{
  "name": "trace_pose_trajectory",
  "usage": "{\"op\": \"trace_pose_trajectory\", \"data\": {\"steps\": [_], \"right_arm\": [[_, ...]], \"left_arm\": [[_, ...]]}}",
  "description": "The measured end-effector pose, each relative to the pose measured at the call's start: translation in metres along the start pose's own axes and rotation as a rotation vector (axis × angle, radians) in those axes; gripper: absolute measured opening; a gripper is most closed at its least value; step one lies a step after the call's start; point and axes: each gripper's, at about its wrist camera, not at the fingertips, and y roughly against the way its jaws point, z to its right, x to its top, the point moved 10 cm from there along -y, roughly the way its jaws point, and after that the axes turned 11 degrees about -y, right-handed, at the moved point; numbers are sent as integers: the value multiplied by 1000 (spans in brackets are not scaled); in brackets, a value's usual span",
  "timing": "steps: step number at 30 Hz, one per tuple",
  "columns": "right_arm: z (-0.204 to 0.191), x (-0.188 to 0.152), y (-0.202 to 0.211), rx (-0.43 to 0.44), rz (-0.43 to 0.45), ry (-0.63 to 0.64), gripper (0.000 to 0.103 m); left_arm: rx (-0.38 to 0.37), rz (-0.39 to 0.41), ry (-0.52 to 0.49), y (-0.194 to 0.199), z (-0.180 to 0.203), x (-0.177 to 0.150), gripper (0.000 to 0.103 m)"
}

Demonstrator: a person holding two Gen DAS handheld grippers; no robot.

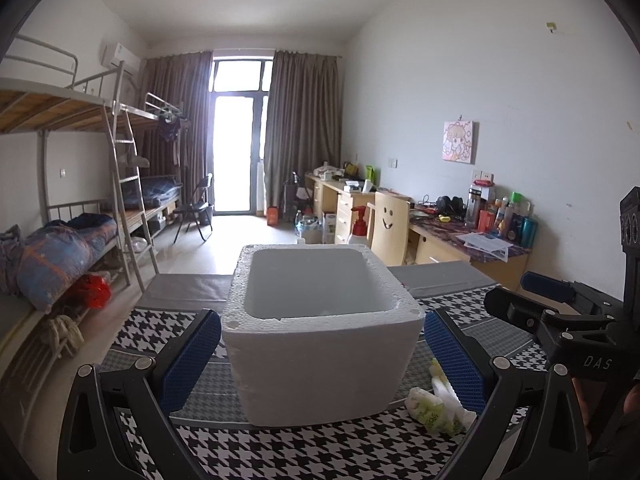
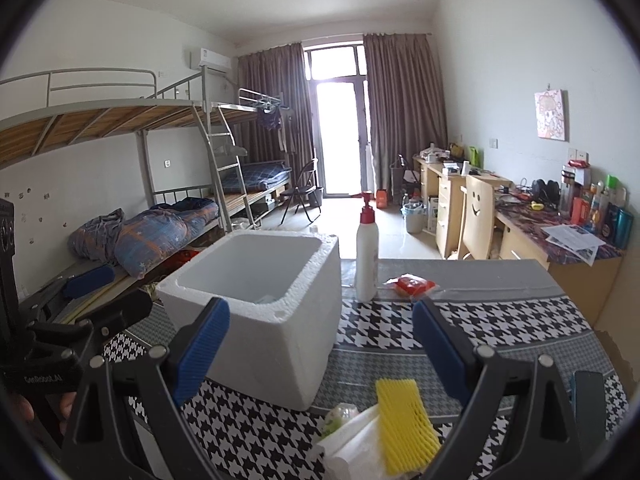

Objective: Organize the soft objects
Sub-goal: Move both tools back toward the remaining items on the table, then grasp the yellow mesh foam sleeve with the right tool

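A white foam box (image 1: pixel 320 344) (image 2: pixel 272 312) stands open-topped on the houndstooth table cloth (image 1: pixel 320 452) (image 2: pixel 500 324). My left gripper (image 1: pixel 322 360) is open, its blue pads on either side of the box's near wall. To the right of the box lie tissue packs (image 1: pixel 436 404) (image 2: pixel 352 436) and a yellow foam net (image 2: pixel 404 420). My right gripper (image 2: pixel 320 348) is open above the table, with the yellow net and tissues just below its fingers. A red packet (image 2: pixel 412 283) lies farther back. Something pale shows inside the box; I cannot tell what.
A white pump bottle with a red top (image 2: pixel 367 256) (image 1: pixel 358 226) stands behind the box. A wooden chair (image 2: pixel 478 216) and a cluttered desk (image 2: pixel 560 232) lie to the right beyond the table. Bunk beds (image 1: pixel 80 216) fill the left side of the room.
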Motion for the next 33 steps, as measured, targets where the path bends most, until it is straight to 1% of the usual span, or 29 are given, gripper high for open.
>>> {"op": "trace_pose_trajectory", "data": {"steps": [3,7,10,22,33], "right_arm": [[6,-2,3,-11,2,-10,95],[15,-1,9,-42,31,-15,95],[22,-3,14,-53,37,-23,95],[50,-18,25,-99,33,-68,95],[72,-31,28,-152,18,-78,95]], "left_arm": [[-9,-2,-2,-1,5,-2,102],[-9,2,-7,-1,10,-4,102],[-28,3,-10,-2,18,-6,102],[-85,-12,-32,-9,42,-17,102],[-135,-30,-41,-14,59,-25,102]]}}
